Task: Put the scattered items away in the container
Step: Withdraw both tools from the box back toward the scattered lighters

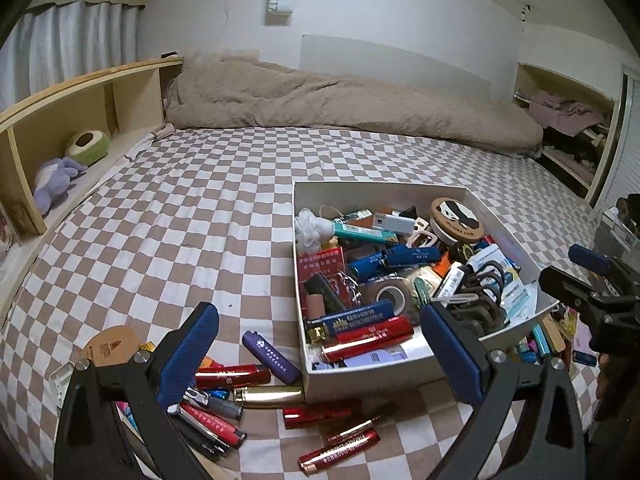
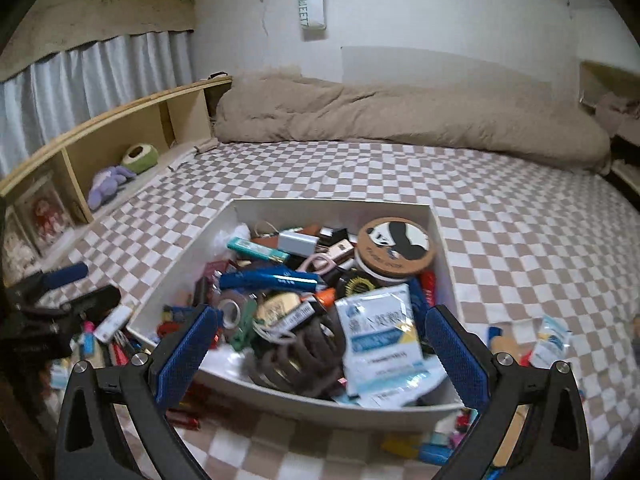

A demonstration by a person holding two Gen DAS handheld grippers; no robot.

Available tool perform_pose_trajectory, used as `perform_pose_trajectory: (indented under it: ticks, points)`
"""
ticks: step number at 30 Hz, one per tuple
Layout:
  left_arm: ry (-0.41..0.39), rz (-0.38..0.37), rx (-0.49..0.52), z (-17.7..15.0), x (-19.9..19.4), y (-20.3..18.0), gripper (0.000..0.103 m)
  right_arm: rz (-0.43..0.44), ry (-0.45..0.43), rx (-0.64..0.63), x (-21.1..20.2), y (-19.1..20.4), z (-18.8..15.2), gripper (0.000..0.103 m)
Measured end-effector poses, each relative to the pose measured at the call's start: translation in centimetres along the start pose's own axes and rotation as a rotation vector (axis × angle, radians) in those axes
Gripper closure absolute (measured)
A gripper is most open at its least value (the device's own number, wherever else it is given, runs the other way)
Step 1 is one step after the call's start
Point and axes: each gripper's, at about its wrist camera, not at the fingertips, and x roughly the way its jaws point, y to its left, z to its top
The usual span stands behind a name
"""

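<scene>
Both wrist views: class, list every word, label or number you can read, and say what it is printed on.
"SWEET": white hanging sign on the wall; anything after those letters is unclear.
Blue, red and purple lighters beside and in the white box: printing too small to read.
Round panda lid: rim lettering blurred.
White and blue packet: large characters blurred, unreadable.

Your left claw (image 1: 318, 354) hides part of the lighter pile (image 1: 224, 404) on the bed, and the bottom edge cuts that pile off. In the right wrist view, the box (image 2: 320, 410) near wall covers items behind it, the sachet (image 2: 380, 340) print is too blurred to read, and the clutter (image 2: 424, 448) beside your right claw (image 2: 318, 350) smears into colour.
</scene>
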Motion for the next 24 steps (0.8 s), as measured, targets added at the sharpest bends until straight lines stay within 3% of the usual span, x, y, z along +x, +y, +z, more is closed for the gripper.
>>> perform_pose_trajectory:
  ticks: [9, 24]
  points:
    - [-0.054, 0.009, -0.011, -0.8, -1.1, -0.6, 0.001, -0.039, -0.055, -0.007, -1.8, -0.7, -2.0, 0.000]
    - [-0.058, 0.033, -0.028, -3.4, 0.3, -1.0, 0.001, -0.086, -0.107, 0.048, -3.5, -3.3, -5.3, 0.000]
